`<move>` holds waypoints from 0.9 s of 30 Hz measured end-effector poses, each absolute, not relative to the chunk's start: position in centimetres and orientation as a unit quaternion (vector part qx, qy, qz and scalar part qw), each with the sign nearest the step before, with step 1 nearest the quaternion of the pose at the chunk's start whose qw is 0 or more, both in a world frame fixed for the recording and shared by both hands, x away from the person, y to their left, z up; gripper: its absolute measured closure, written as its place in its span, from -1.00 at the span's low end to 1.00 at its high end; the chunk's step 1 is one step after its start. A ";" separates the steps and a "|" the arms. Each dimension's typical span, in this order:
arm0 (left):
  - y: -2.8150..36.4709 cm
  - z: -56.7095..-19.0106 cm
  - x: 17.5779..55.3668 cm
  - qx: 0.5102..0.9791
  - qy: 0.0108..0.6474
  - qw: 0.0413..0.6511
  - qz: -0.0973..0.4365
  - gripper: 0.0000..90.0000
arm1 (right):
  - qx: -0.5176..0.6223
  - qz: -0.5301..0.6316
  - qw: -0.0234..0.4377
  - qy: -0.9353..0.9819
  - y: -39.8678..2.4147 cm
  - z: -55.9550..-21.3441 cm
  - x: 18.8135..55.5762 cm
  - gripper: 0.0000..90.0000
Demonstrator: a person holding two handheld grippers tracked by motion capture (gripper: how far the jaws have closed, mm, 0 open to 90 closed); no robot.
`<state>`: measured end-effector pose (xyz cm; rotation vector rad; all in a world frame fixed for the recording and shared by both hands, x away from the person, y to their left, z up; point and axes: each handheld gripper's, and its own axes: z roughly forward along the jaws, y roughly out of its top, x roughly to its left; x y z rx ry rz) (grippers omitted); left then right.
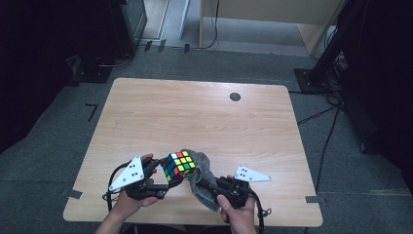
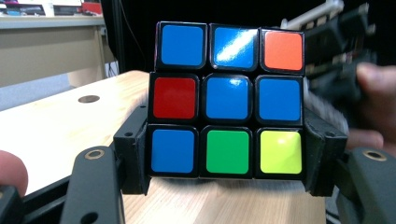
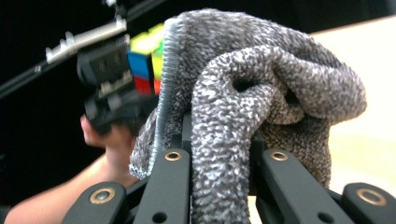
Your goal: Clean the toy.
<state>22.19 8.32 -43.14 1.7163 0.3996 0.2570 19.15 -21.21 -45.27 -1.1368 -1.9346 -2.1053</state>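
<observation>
Claws clamped: cube on the left, cloth on the right

Left claw grips the puzzle cube by its bottom layer, 1 jaw on each side, holding it just above the near edge of the wooden surface. Right claw is closed on a bunched grey cloth, which presses against the cube's right side. Blue face looks back at the left claw's camera.

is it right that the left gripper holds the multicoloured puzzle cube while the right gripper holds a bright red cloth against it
Not quite. The colour is wrong: the cloth in the right gripper is a grey speckled knitted cloth, not bright red, as the right gripper view shows. The rest stands: the left gripper holds the multicoloured puzzle cube, and the high view shows the cloth lying against the cube's side.
</observation>
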 end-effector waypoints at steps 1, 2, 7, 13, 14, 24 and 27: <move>8.2 -43.1 22.2 0.750 0.175 0.628 0.113 -0.25 | -0.371 -0.682 0.030 -0.629 -21.3 -45.3 19.2 0.76; 8.2 -43.1 22.1 0.750 0.175 0.628 0.114 -0.25 | -0.372 -0.679 0.029 -0.632 -21.2 -45.5 19.2 0.76; 8.7 -42.9 22.4 0.740 0.189 0.635 0.112 -0.25 | -0.372 -0.653 0.049 -0.657 -19.5 -46.5 19.0 0.76; 9.0 -43.0 22.9 0.725 0.223 0.644 0.101 -0.25 | -0.355 -0.633 0.044 -0.687 -17.9 -47.0 18.5 0.76; 9.0 -42.9 22.9 0.722 0.228 0.646 0.101 -0.25 | -0.353 -0.628 0.043 -0.692 -17.5 -47.1 18.4 0.76; 7.2 -43.8 22.6 0.743 0.235 0.617 0.110 -0.25 | -0.333 -0.630 -0.039 -0.701 -15.6 -45.9 16.8 0.79; 7.7 -43.4 22.7 0.732 0.240 0.628 0.113 -0.25 | -0.372 -0.636 -0.049 -0.674 -17.2 -46.2 17.3 0.79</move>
